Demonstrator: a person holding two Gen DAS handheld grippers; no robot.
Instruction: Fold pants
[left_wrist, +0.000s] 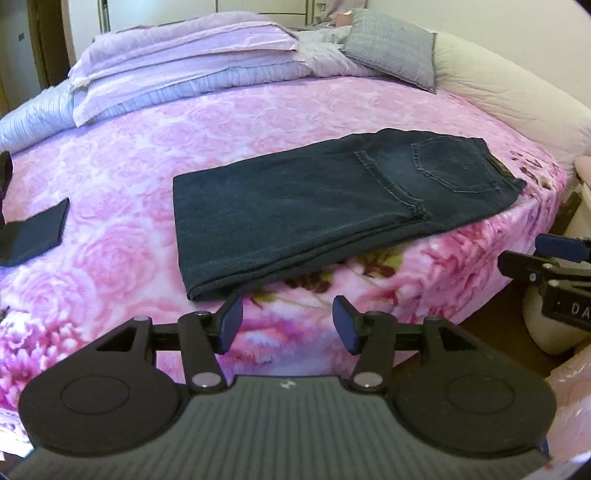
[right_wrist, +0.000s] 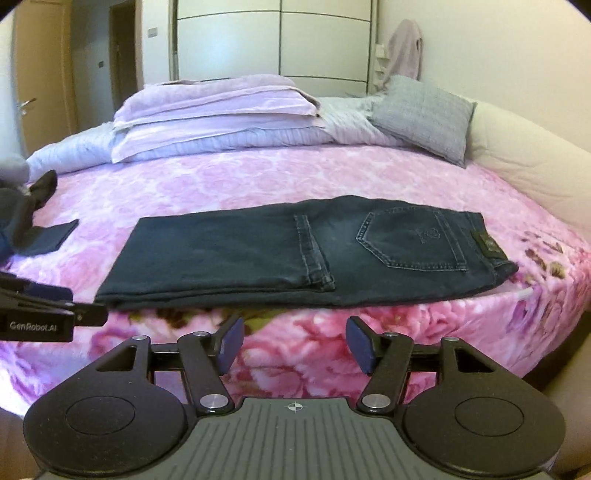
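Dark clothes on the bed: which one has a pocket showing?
The big jeans near the bed's front edge show a stitched back pocket. The small dark folded piece off to the left shows none.

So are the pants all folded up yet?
Partly. The jeans lie flat on the pink bedspread, legs together and hems folded up toward the back pocket. Both the left gripper and right gripper are open, holding nothing. Probably one more fold remains.
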